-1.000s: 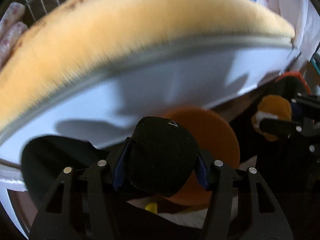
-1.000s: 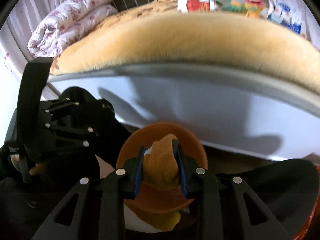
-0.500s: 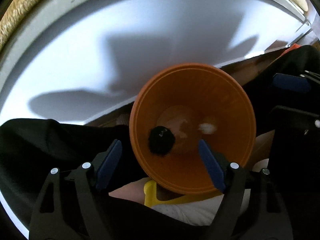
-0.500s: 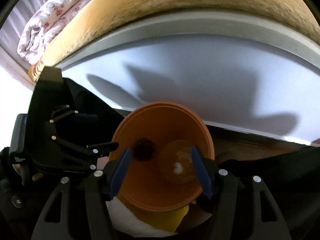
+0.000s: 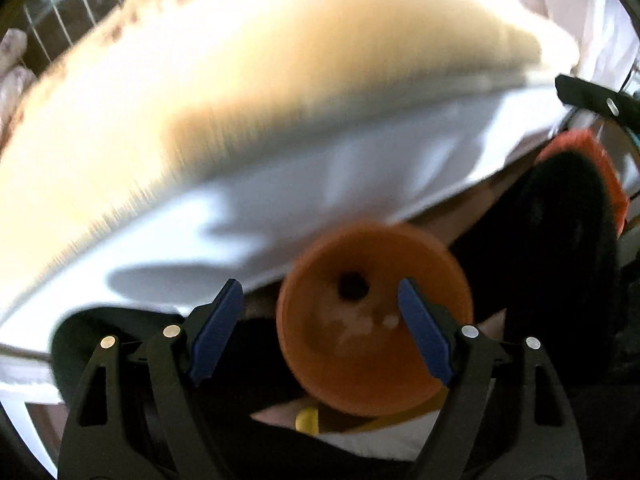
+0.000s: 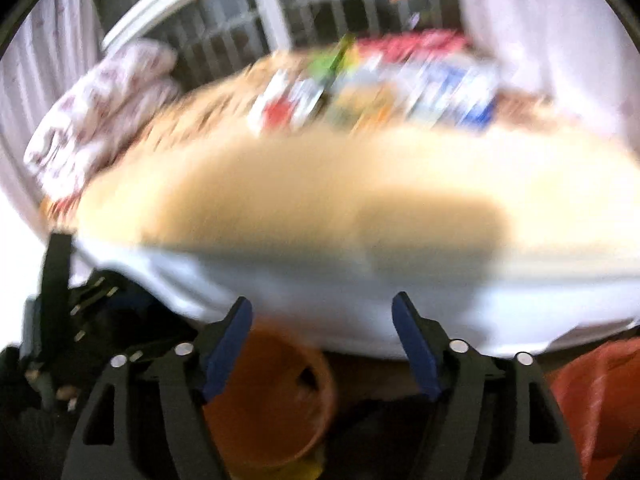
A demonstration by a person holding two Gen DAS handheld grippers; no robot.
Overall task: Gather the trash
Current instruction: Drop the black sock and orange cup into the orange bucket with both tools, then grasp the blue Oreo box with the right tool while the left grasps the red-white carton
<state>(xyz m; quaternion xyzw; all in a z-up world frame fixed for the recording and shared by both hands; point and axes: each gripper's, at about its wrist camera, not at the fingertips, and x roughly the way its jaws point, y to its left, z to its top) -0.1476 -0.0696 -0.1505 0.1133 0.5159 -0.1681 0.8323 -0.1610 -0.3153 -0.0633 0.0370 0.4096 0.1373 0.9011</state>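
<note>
An orange bin point(image 5: 372, 320) stands below the edge of a bed. A black lump of trash point(image 5: 352, 286) lies inside it, with pale scraps beside it. My left gripper point(image 5: 320, 320) is open and empty above the bin. My right gripper point(image 6: 322, 344) is open and empty; the bin point(image 6: 276, 400) shows low between its fingers, blurred. The left tool point(image 6: 80, 320) appears at the left of the right wrist view.
The bed has a tan fuzzy cover point(image 5: 280, 92) and a white side panel point(image 5: 280, 200). Colourful packages point(image 6: 380, 84) lie at its far side, a folded floral quilt point(image 6: 100, 112) at the left. An orange bag with dark contents point(image 5: 580, 208) stands on the right.
Both grippers let go of their trash into the orange bin, opened, and have now lifted and tilted up toward the bed. The current frames are motion-blurred.
</note>
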